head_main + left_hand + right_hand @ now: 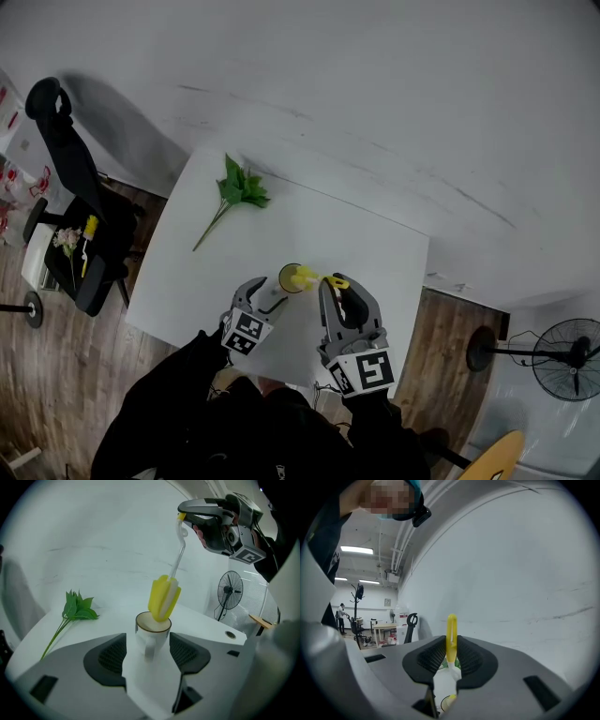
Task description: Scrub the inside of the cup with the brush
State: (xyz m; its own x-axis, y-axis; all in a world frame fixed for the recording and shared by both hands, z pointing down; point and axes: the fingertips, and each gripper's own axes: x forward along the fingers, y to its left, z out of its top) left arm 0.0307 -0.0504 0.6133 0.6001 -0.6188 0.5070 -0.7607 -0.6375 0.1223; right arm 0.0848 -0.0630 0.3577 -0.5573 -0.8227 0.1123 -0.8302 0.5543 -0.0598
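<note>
Plainly, the main risk is that the cup [152, 632] is loose. The left gripper [148, 653] has its jaws wide apart on either side of the cup's handle, and neither pad presses on it. If the brush [164, 597] pushes down or drags against the wall now, we judge the cup could tip or skid. It stands on the white table [309, 225] toward the 6 o'clock edge in the head view, so it has little room to slide.

The right gripper [451, 653] is clamped on the far yellow end of the brush's thin, bent handle. Held that far back, the yellow sponge head could swing and catch the rim rather than go in cleanly.

The cup is the only container here. It stands upright with its mouth open. The sponge's lower tip sits just at the mouth, toward 1 o'clock on the rim in the left gripper view, and most of the head is above it. We see no liquid inside, though the bottom is hidden.

A leafy sprig [239, 187] lies well apart, at about 10 o'clock from the cup.
</note>
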